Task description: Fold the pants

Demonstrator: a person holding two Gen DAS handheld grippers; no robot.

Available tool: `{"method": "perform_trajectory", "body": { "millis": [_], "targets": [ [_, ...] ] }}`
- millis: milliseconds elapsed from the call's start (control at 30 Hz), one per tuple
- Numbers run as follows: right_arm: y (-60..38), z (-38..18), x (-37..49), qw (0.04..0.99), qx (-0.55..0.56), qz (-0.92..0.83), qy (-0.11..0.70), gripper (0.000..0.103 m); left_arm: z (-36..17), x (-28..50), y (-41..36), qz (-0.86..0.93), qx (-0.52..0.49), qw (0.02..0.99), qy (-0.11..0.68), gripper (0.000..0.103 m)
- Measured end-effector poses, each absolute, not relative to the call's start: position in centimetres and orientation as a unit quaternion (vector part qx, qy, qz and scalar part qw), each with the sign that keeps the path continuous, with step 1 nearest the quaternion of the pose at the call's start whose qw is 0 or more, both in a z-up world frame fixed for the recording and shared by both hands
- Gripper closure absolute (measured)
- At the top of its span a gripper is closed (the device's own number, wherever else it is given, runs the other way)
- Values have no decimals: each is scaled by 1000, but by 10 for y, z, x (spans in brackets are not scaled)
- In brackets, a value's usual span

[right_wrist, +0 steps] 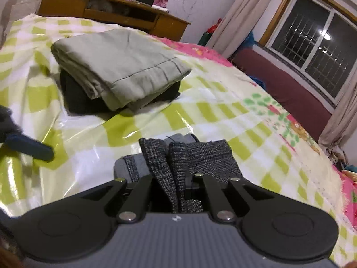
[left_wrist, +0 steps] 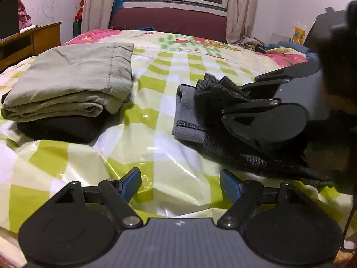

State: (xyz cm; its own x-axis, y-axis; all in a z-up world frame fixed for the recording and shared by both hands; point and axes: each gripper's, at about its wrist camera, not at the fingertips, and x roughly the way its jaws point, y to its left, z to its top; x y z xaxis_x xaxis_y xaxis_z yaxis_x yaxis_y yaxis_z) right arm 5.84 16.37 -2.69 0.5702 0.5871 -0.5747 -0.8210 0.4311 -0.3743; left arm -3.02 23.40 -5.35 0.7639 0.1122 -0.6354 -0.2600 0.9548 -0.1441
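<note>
Dark grey knit pants (left_wrist: 214,102) lie bunched on the bed at the right of the left wrist view. My right gripper (left_wrist: 232,96) is shut on a bunched fold of them; in its own view the fabric (right_wrist: 176,174) stands between its closed jaws, with a lighter grey inner part (right_wrist: 129,169) showing on the left. My left gripper (left_wrist: 180,183) is open and empty, low over the bedspread, left of and apart from the pants. One blue fingertip (right_wrist: 31,148) of it shows at the left edge of the right wrist view.
A folded khaki garment (left_wrist: 71,78) sits on a folded black one (left_wrist: 62,129) at the left of the bed (left_wrist: 160,151); the stack also shows in the right wrist view (right_wrist: 120,64). A wooden desk (right_wrist: 111,11), a maroon headboard (left_wrist: 174,22) and a window stand beyond.
</note>
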Motion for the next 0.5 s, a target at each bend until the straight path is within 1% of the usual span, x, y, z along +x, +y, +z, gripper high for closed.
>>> {"method": "perform_trajectory", "body": {
  "millis": [100, 233, 400, 433, 467, 500],
  "targets": [
    [168, -29, 68, 831, -299, 426, 198, 96, -53, -32, 233, 102, -111, 931, 331, 12],
    [166, -22, 72, 843, -279, 421, 185, 97, -50, -31, 229, 103, -102, 930, 337, 12],
    [168, -27, 66, 847, -287, 417, 160, 97, -47, -33, 224, 105, -96, 928, 344, 12],
    [170, -30, 66, 846, -291, 418, 159, 95, -46, -34, 223, 106, -93, 928, 345, 12],
    [173, -36, 67, 839, -298, 424, 166, 87, -45, -35, 222, 107, -91, 927, 347, 12],
    [177, -42, 67, 830, -309, 430, 175, 77, -44, -36, 221, 108, -89, 926, 350, 12]
  ]
}}
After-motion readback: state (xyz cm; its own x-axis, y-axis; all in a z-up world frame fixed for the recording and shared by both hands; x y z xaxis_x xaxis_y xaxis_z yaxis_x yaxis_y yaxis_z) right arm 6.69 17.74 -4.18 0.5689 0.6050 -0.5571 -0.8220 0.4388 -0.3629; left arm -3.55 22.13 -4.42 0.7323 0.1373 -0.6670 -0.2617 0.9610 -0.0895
